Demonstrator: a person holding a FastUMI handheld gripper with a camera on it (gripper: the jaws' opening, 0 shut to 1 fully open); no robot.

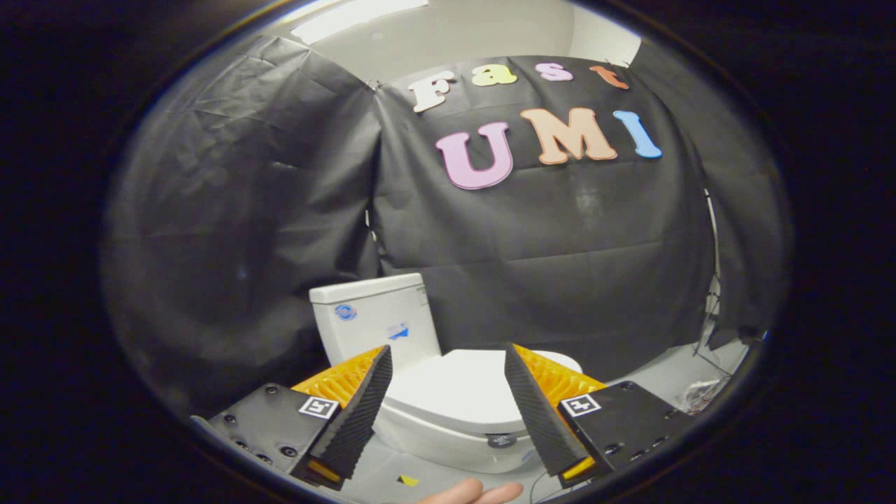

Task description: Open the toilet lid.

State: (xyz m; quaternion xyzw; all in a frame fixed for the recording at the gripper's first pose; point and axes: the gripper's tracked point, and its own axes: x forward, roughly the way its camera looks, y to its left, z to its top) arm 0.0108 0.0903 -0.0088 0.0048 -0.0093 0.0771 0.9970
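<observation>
- well, the gripper has its two fingers spread wide, w/ nothing held between them.
- the toilet lid is down, lying flat on the bowl, and it shows in the gap between the fingers, a bit beyond the tips; no finger touches it.
- the toilet bowl is white and sits under the lid, low between the fingers; a small dark round mark is on its front, near the right finger.
- the tank stands upright behind the lid, above the left finger, w/ its cover on and two small blue stickers on the front.
- black cloth hangs behind the toilet as the booth wall, w/ more cloth to the left side.
- a hand shows w/ few fingertips only, below the toilet and between the fingers' bases.
- on the pale floor in front of the bowl lies a small yellow-black marker.
- some wires and clutter are at the far right, too small to tell more.
</observation>
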